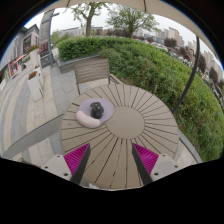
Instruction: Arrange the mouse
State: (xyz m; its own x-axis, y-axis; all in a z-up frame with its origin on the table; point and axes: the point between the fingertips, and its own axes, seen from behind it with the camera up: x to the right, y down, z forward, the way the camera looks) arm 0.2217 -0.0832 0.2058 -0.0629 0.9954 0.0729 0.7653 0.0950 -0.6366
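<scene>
- While held level above the round wooden table [135,125], the gripper [112,160] is seen spread, pinching nothing.
- Beyond its fingers, a dark mouse [96,109] is seen on a white mat [84,118].

We see a dark grey mouse [96,109] on a white mat [88,118], set on a round table [135,130] of pale tan wooden slats that fan out from a plain centre disc. The gripper [112,162] has black fingers with bright magenta pads [76,156]. Beyond stand a slatted grey-brown chair [92,72] and a green hedge [150,62].
</scene>
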